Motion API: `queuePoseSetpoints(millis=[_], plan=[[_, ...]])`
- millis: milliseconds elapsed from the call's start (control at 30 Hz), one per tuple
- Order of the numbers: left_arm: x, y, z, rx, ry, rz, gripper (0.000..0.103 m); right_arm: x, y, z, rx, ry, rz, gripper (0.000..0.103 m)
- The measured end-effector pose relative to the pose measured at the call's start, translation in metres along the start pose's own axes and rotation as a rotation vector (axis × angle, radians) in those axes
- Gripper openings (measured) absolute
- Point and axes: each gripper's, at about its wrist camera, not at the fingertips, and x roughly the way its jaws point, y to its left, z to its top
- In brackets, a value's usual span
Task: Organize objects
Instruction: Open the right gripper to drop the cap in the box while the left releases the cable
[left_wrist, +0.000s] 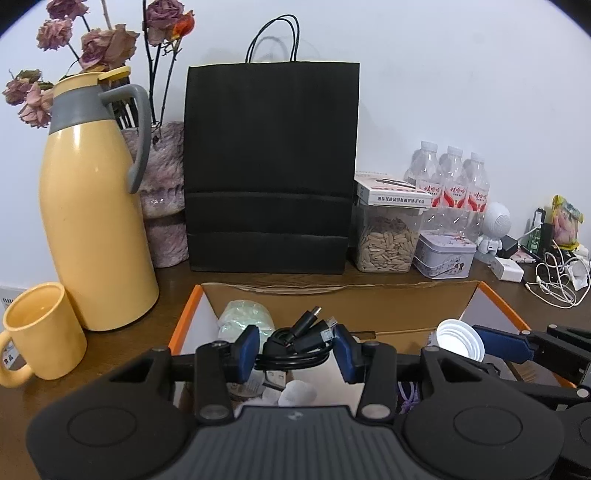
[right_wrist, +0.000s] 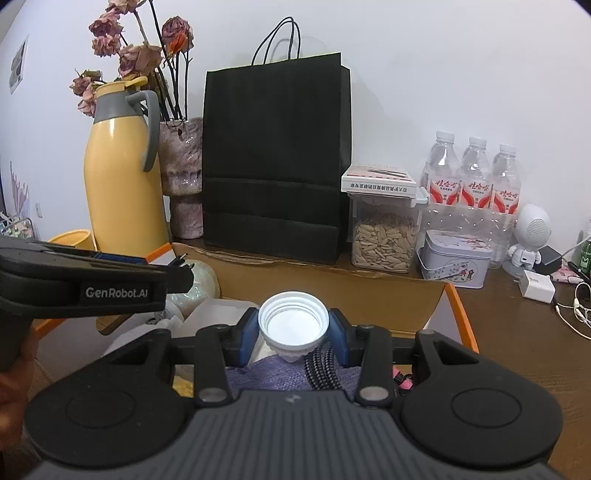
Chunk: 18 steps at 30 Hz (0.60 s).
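A coiled black cable (left_wrist: 295, 345), its plugs pointing upward, is clamped between the blue pads of the left tool (left_wrist: 295, 350) and held above the open cardboard box (left_wrist: 332, 291). Just to its right, a white ribbed cap (right_wrist: 293, 323), open side facing the camera, is pinched between the pads of the right tool (right_wrist: 293, 332), likewise over the box. The two tools lie side by side, near each other but apart. The box has orange-edged flaps and holds a pale green bundle (left_wrist: 245, 314), a purple fabric item (right_wrist: 266, 376), a braided dark cord (right_wrist: 323, 369) and other small items too obscured to identify. It rests on a dark wooden surface (right_wrist: 517, 350) set against a plain white wall (left_wrist: 443, 92). Behind the box stands a black paper bag (left_wrist: 271, 166) with cord handles. Left of the bag are a pink textured vase (left_wrist: 166, 199) of dried roses (left_wrist: 99, 44), a yellow jug (left_wrist: 96, 203) with a grey handle, and a yellow mug (left_wrist: 40, 332). Right of the bag are a clear container of seeds (right_wrist: 384, 236) with a flat carton on its lid, a patterned tin (right_wrist: 456, 258), three water bottles (right_wrist: 472, 177), a small white robot figure (right_wrist: 530, 236), a white charger (right_wrist: 535, 290) and tangled white cables (left_wrist: 557, 280).
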Motion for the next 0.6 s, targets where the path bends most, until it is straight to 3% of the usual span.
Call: queuePoseSetpoints(millis=[67,100,133,200,233,600], plan=[[0.001,0.000,0.000,0.002,0.002,0.004,0.045,0.001,0.000,-0.002,-0.007,0.011,-0.009,0.051],[0.002,0.000,0.000,0.004,0.005,0.011,0.059,0.002,0.000,-0.002,-0.009,0.014,-0.019,0.064],[0.003,0.000,0.000,0.004,0.009,0.019,0.082,0.002,0.000,-0.003,-0.012,0.015,-0.030,0.079],[0.002,0.002,0.000,-0.003,-0.004,0.026,0.103,0.001,0.001,-0.003,-0.017,0.011,-0.051,0.092],[0.000,0.003,-0.001,-0.011,-0.018,0.031,0.103,0.000,0.001,-0.003,-0.019,0.009,-0.058,0.103],[-0.012,0.006,-0.004,-0.030,-0.026,0.035,0.103,-0.012,0.003,-0.005,-0.023,-0.021,-0.071,0.103]])
